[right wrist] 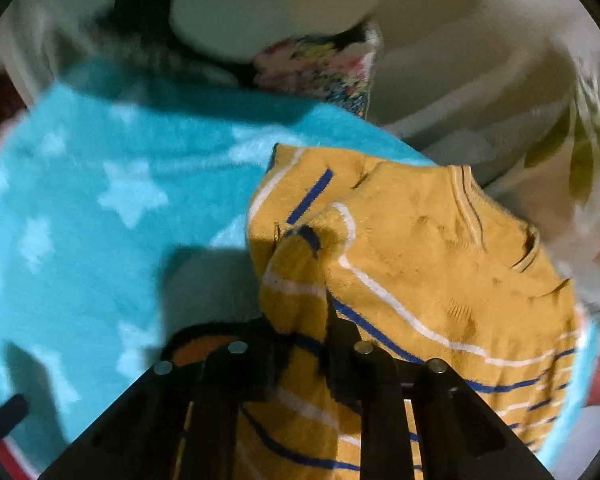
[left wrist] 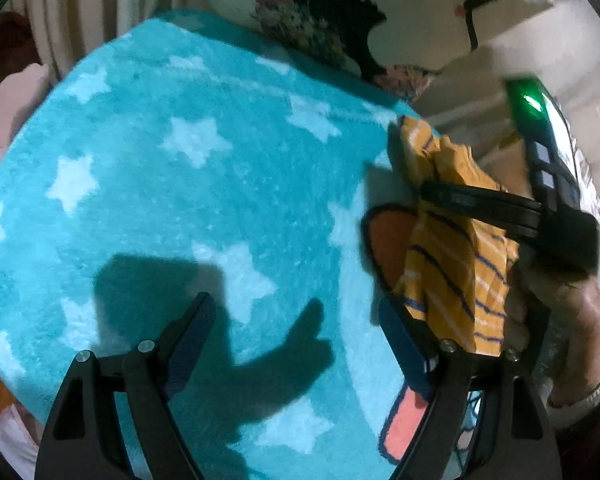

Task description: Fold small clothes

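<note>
Right gripper (right wrist: 300,344) jaws pinching striped shirt (right wrist: 420,248), left gripper (left wrist: 296,344) jaws spread

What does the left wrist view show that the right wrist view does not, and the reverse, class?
Only the left wrist view shows the open left gripper, the eyelash pillow and the right gripper seen from outside, with the person's hand. Only the right wrist view shows the yellow striped garment's ribbed neckline. Both show that garment and the turquoise star blanket.
</note>
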Tool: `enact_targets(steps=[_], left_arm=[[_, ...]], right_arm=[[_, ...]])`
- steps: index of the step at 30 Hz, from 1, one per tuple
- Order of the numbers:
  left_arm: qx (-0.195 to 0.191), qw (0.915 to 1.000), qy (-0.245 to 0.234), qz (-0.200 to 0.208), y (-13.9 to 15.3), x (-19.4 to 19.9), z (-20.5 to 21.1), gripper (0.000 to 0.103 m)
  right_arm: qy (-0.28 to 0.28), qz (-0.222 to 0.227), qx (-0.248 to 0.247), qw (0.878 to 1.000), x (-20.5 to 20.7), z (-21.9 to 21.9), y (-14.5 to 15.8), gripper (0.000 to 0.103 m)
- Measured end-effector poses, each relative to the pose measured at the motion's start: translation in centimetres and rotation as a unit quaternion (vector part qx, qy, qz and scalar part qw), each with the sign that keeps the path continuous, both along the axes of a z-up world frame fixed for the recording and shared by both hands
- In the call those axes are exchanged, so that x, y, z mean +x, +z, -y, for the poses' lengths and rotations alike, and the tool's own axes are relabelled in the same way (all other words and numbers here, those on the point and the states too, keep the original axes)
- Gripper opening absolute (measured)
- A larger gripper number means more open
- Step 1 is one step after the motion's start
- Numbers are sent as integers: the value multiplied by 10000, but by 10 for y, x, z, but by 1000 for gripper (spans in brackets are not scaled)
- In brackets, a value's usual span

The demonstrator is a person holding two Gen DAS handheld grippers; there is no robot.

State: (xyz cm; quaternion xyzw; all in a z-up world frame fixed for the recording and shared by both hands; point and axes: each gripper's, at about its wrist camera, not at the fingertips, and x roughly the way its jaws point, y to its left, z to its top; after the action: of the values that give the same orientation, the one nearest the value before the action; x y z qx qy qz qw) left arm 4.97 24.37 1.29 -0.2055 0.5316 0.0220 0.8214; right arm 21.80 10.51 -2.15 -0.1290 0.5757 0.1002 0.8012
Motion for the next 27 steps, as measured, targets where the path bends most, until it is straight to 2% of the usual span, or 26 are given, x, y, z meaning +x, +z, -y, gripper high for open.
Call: enact_targets(steps=[2,6,11,14,16,19,21,25,27], left_arm=[[136,9998,91,136,11,-1,5,82],[296,9991,119,286,29,-2,22,83],[347,9987,-69,368,40,3,74,83],[232,9988,-313,301,39,7,117,83],[176,9981,-504,319,38,10,144,83],[354,9953,-802,408,38,13,183,83],[451,9927,-1030,432,38,17,210,83],[489,9901,-1246,416,33,30,243,83],[538,9894,-1301,352,25,38,257,83]], right_arm=[[-184,-8,569,9982,0,23,13,18],[-547,224,1576,9857,-9,88,49,17],[-1248,631,2258,9641,-31,201,82,17],[-1837,795,2302,9523,-43,280,84,17],[-2263,694,2269,9447,-52,335,68,17],[-2412,366,2405,9395,-56,380,37,21],[-2511,260,2574,9328,-63,399,28,30],[-2652,765,2319,9328,-84,417,59,32],[-2442,991,2433,9335,-94,414,80,32]])
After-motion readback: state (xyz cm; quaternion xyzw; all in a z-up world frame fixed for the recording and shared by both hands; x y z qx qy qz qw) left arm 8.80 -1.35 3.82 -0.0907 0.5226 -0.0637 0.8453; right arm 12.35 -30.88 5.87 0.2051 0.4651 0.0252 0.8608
